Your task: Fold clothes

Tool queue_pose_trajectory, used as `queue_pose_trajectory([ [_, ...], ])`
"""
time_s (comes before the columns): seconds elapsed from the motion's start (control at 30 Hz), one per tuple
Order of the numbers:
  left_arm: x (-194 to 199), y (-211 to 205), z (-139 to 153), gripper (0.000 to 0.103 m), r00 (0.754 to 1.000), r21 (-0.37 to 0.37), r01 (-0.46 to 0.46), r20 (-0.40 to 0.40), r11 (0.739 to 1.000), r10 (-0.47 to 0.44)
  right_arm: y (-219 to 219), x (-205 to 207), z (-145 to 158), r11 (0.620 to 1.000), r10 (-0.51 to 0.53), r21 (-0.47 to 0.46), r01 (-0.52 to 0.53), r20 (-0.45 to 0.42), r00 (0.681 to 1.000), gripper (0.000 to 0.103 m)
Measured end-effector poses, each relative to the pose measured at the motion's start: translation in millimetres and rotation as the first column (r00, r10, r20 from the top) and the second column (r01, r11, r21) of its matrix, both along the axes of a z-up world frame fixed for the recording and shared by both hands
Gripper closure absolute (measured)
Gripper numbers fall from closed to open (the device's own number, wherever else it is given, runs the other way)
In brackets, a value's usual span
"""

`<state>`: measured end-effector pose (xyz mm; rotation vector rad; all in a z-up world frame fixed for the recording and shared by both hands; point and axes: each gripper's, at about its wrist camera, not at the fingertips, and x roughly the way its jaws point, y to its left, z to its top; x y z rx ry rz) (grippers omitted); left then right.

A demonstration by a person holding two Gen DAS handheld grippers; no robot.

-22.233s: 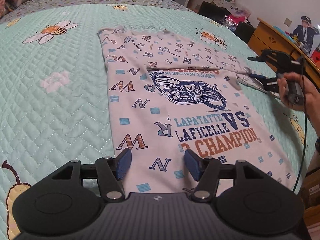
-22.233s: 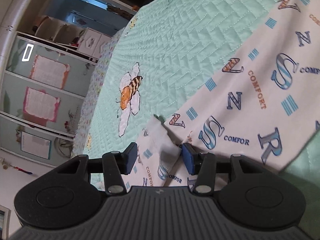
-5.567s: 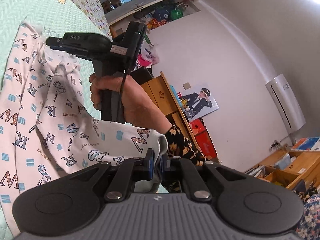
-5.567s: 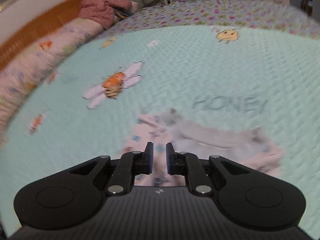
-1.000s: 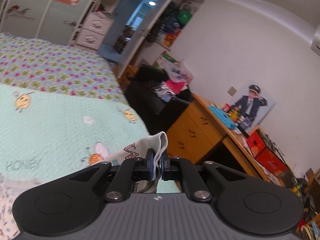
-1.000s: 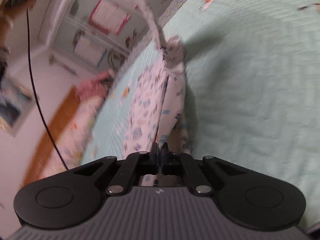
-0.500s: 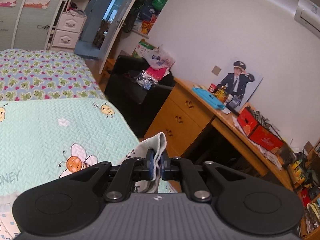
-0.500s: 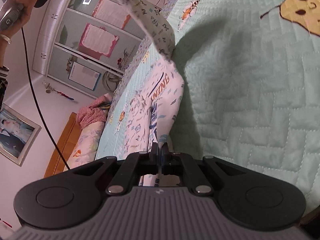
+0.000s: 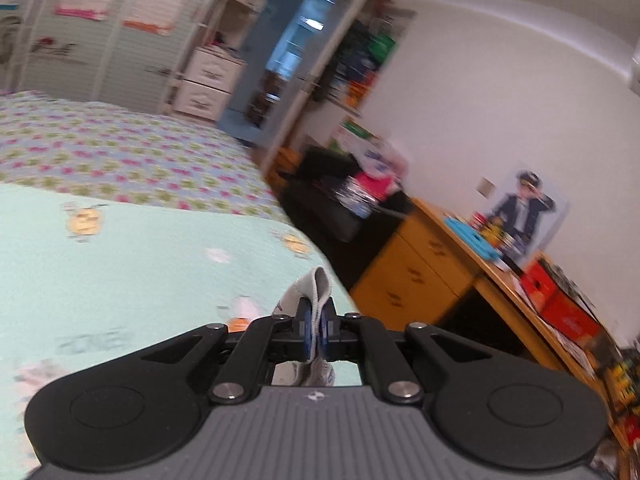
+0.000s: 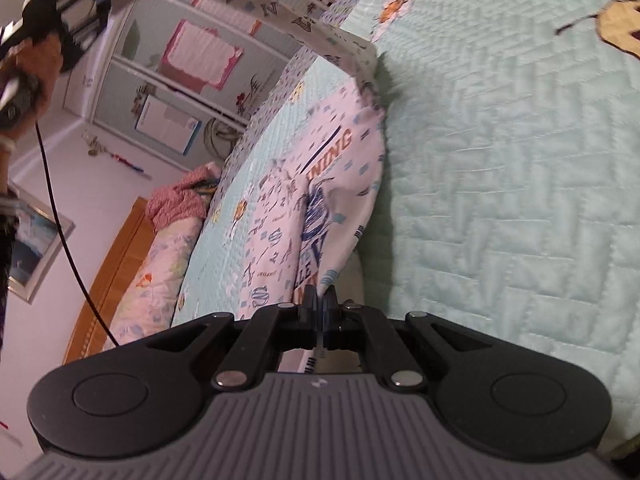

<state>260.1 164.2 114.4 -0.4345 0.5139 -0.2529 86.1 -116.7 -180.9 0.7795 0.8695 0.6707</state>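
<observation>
The printed shirt (image 10: pixel 320 200) is soft, thin and light, with no stiffness of its own: in the right wrist view it runs from the bottom centre of the frame up through the middle, partly resting on the mint quilt (image 10: pixel 500 180), then arcs as a narrow band toward the upper left. The right gripper (image 10: pixel 319 308) is clenched on one edge of the cloth at bottom centre. The left gripper (image 9: pixel 313 322) pinches a grey ribbed edge (image 9: pixel 320 284), probably a cuff or neckband, just above its tips. Held mid-panel, such fabric would likely sag and bunch, so corners, hems and ribbed seams look like the best holds, and some tension between the two should keep it flat
</observation>
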Motion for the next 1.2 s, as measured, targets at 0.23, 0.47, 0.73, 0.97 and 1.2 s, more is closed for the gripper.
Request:
queue_pose_trajectory([
  [0.23, -30, 91, -58, 0.1, 0.978, -0.006, -0.168, -0.126, 0.986, 0.166, 17, -1, 4, 0.997, 0.049, -0.063, -0.049, -0.012, 0.999, 0.1],
  [0.47, -56, 146, -111, 0.1, 0.951, -0.073, -0.236, -0.222, 0.969, 0.215, 33, -2, 5, 0.987, 0.093, -0.126, -0.097, -0.034, 0.995, 0.1],
  [0.73, -72, 166, -105, 0.1, 0.969, -0.182, -0.209, -0.174, 0.961, 0.177, 41, 0, 8, 0.981, 0.106, -0.157, -0.111, -0.04, 0.994, 0.1],
  [0.97, -104, 178, -76, 0.1, 0.976, -0.192, -0.214, -0.079, 0.958, 0.202, 46, 0, 15, 0.98, 0.131, -0.146, -0.133, -0.026, 0.991, 0.1],
  [1.2, -122, 207, -113, 0.1, 0.945, -0.207, -0.313, -0.169, 0.927, 0.281, 54, -3, 14, 0.974, 0.166, -0.15, -0.17, -0.039, 0.985, 0.1],
])
